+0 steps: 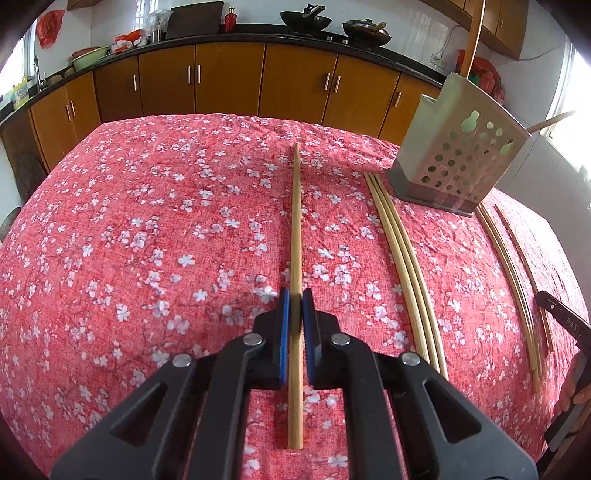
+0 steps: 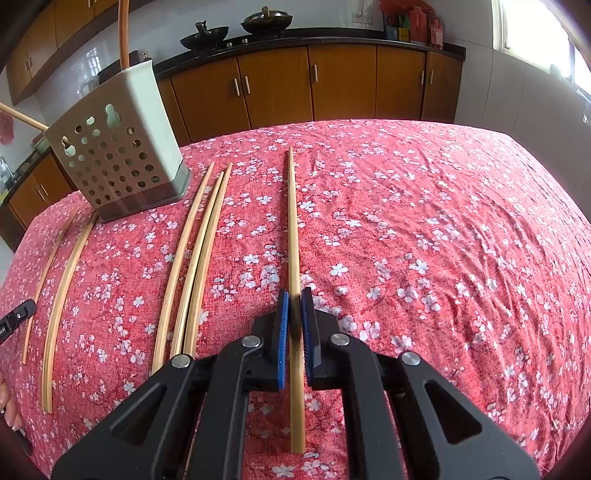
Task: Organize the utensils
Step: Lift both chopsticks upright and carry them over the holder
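My left gripper (image 1: 295,306) is shut on a bamboo chopstick (image 1: 296,229) that lies along the red floral tablecloth (image 1: 147,221). My right gripper (image 2: 294,306) is shut on another chopstick (image 2: 293,229) in the same way. A perforated metal utensil holder (image 1: 458,158) stands at the far right in the left wrist view and at the far left in the right wrist view (image 2: 118,155), with chopsticks sticking out of it. Several loose chopsticks (image 1: 402,258) lie between the grippers, also seen in the right wrist view (image 2: 195,258).
More chopsticks (image 1: 517,280) lie past the holder near the table edge, also at the left in the right wrist view (image 2: 62,288). Wooden kitchen cabinets (image 1: 229,77) and a counter with woks (image 1: 306,18) stand beyond the table. The other gripper's tip (image 1: 565,317) shows at right.
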Available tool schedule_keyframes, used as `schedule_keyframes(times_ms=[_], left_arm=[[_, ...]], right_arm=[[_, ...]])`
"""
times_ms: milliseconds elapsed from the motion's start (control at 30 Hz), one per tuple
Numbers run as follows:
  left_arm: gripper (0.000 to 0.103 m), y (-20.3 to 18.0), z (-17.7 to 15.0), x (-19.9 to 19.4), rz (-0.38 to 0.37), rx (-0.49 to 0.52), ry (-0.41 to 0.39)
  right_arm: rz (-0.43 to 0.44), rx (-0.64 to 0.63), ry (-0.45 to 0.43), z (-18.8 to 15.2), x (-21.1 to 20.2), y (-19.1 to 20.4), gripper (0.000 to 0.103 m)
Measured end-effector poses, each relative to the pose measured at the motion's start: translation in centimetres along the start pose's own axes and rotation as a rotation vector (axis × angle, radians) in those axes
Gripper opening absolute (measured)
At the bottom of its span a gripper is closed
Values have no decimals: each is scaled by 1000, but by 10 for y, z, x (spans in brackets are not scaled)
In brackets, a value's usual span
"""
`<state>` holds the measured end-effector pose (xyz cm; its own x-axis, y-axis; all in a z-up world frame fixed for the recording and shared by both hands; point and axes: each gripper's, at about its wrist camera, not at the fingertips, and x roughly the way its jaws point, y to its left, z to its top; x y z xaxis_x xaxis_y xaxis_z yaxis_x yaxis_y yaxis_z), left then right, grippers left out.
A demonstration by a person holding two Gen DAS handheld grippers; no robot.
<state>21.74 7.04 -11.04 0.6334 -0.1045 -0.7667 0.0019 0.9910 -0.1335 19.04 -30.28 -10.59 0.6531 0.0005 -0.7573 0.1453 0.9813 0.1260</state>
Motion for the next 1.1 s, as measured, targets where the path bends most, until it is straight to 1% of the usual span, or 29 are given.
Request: schedule_keyframes(times_ms=[100,167,233,333,500,667,767,867,1000,1100], left_arm=[[8,-7,0,0,40,43,1],[8,-12,0,0,60,77,7],[8,-11,1,-5,37,69,14],[8,-10,6,-26,21,67,-36],[8,-12,25,-63,-10,46,-136],[8,-12,50,-109,-39,10,-268],[8,-13,63,-126,-47,-2,-320],[8,-16,72,-134,-44,6,-348],[8,-19,80,-139,-35,27,-358],[8,-25,86,-149,-70,37,-362]], right_arm=[[4,1,-3,-1,-2,-1,8],[-9,-8,-19,0,-7,-1,8],[1,-10,-69,3,-23,-2,8],[7,-20,-153,11,-51,-4,8],[23,-5,-267,25,-89,-4,8],[37,3,-343,40,-111,-6,8],[47,6,-377,44,-121,-6,8],[49,1,-392,47,-125,-4,8],[53,-6,-407,52,-129,-1,7],[100,6,-423,60,-142,3,7]])
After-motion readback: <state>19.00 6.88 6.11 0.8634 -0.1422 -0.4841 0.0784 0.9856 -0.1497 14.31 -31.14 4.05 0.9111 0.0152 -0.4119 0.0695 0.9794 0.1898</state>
